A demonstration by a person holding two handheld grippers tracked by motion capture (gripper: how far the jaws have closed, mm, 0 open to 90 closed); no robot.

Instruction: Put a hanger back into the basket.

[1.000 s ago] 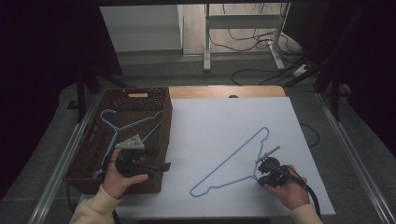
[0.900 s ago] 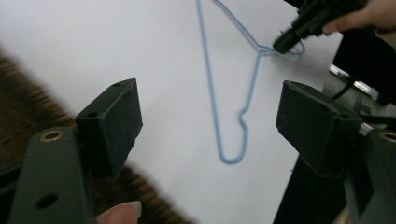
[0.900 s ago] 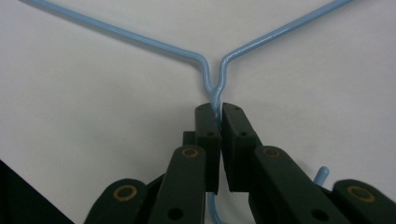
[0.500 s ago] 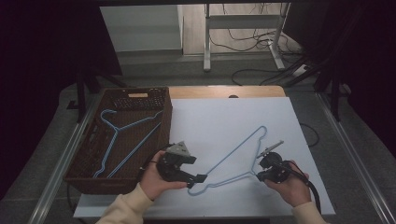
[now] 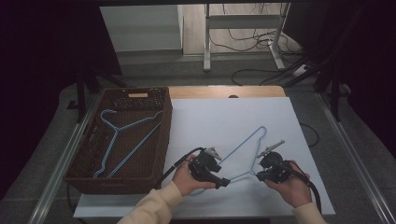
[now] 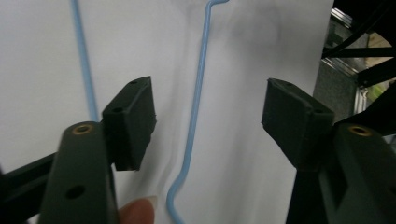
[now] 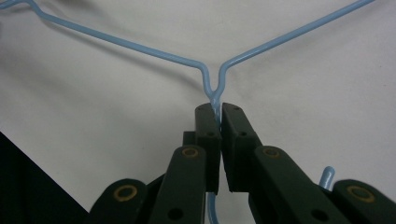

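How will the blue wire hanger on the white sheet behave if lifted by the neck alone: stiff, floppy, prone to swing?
Probably light: the hanger is thin bare wire. It should hold its shape but likely flexes a little at the long arms. Clamped only at the neck by the right gripper, it may pivot or swing; the left gripper, jaws just closing around a wire run without touching it, would likely steady it.

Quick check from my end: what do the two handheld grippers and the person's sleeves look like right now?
Both the left gripper and the right gripper are black, each trailing a black cable. A grey three-cornered plate tops each one. Up close, the jaws carry blocky black pads on arms with brass-coloured rivets. The sleeves are cream.
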